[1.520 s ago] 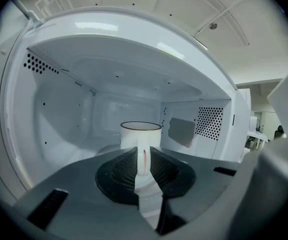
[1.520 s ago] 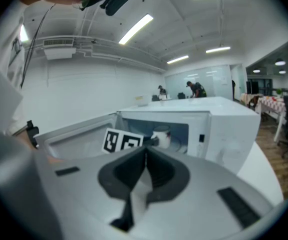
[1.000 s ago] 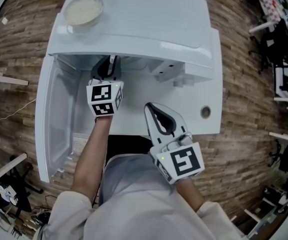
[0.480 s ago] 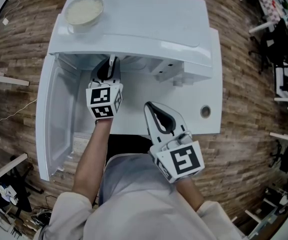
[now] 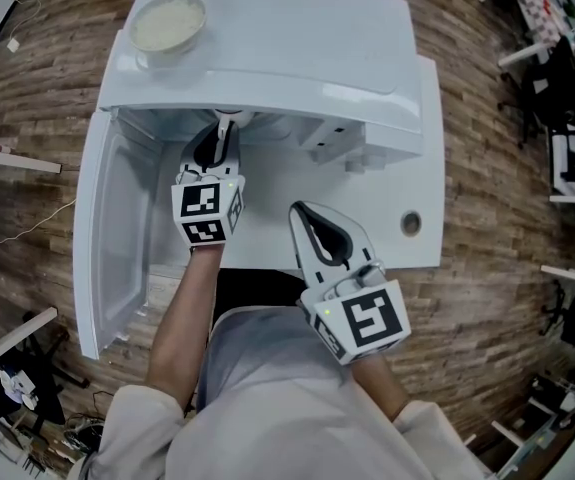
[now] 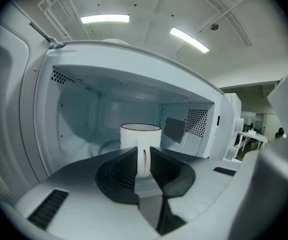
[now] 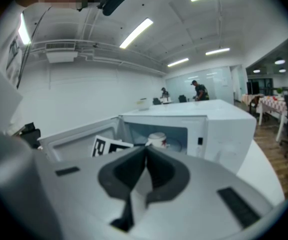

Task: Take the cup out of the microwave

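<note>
A white cup (image 6: 140, 136) with a dark red rim stands inside the open microwave (image 5: 297, 38), its handle (image 6: 142, 160) turned toward me. My left gripper (image 6: 142, 158) reaches into the cavity, its jaws closed on that handle. In the head view the left gripper (image 5: 227, 128) has its tips under the microwave's top edge, where a white bit of the cup shows. My right gripper (image 5: 301, 214) hangs shut and empty over the table's front, well short of the oven. The right gripper view shows its tips (image 7: 145, 151) touching and the cup (image 7: 157, 140) far off in the cavity.
The microwave door (image 5: 117, 228) swings wide open to the left. A bowl of something pale (image 5: 167, 20) sits on top of the oven. The white table (image 5: 392, 193) has a round hole (image 5: 410, 224) at its right. Chairs and tables (image 5: 552, 58) stand at the far right.
The left gripper has drawn back slightly toward me, and a white bit of the cup now shows at its tips. The right gripper has kept still.
</note>
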